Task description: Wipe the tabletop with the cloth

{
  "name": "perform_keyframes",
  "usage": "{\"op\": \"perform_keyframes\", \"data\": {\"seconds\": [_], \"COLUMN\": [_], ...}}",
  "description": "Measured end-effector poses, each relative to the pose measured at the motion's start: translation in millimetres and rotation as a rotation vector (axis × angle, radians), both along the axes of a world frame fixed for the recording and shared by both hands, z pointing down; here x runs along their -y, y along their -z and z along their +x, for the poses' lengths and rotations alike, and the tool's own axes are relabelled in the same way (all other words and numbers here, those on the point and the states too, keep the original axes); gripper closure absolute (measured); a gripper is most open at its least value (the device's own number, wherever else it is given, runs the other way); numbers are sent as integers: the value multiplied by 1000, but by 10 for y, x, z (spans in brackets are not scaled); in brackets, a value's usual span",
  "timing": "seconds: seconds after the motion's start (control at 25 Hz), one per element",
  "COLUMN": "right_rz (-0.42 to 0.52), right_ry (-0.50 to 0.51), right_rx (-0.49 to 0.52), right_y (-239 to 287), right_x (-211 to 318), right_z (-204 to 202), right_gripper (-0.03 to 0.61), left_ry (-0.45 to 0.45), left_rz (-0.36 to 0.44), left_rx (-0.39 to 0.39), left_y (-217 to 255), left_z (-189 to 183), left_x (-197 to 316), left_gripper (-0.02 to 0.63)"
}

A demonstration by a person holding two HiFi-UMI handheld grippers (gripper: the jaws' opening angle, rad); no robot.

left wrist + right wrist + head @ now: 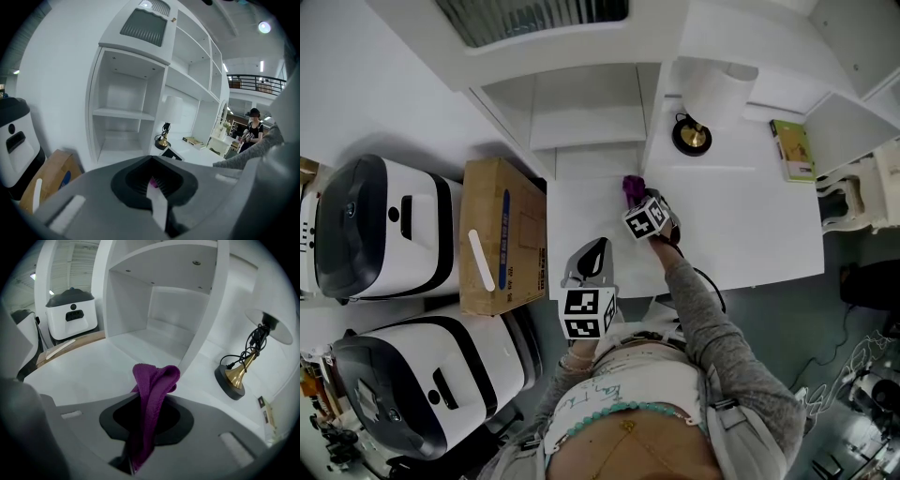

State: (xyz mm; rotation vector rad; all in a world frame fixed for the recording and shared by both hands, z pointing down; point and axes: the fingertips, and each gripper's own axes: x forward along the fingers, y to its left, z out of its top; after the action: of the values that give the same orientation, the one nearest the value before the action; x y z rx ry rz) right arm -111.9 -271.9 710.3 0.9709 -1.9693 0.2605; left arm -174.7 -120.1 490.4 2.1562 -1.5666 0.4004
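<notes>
Right gripper view | right claw (138, 441) pinches cloth (153, 389), long axis along jaws, pointing forward | left claw (157, 199) closed

Purple cloth (152, 380), white tabletop (741, 216), prob. brass-gold lamp (235, 374).

- Blue print on the cardboard box (502, 234): too small to read
- Cover print on the green book (793, 150): blurred, unreadable
- No legible text elsewhere
</notes>
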Motion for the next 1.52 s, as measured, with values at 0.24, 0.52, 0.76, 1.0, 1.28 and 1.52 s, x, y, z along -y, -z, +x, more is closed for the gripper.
{"op": "perform_keyframes", "data": {"seconds": [0.24, 0.52, 0.76, 1.0, 1.28, 1.52], "right_rz": [-14, -14, -12, -24, -20, -17], "right_ry": [-3, -15, -26, -34, -41, -47], "right_rx": [5, 1, -3, 1, 0, -4], "right_y": [-3, -23, -32, -51, -30, -30], "right_x": [-5, 13, 43, 53, 78, 102], "right_z": [85, 258, 379, 512, 666, 823], "right_gripper": [505, 505, 505, 505, 505, 505], "left_ry": [-6, -19, -29, -40, -53, -73], "left_rz": [4, -1, -4, -6, -10, -13], "left_rx": [3, 4, 3, 7, 11, 14], "left_y": [29, 15, 0, 1, -8, -20], "left_z": [86, 228, 319, 446, 584, 743], "left_x": [39, 62, 87, 121, 136, 159], "left_gripper": [609, 609, 609, 609, 609, 609]}}
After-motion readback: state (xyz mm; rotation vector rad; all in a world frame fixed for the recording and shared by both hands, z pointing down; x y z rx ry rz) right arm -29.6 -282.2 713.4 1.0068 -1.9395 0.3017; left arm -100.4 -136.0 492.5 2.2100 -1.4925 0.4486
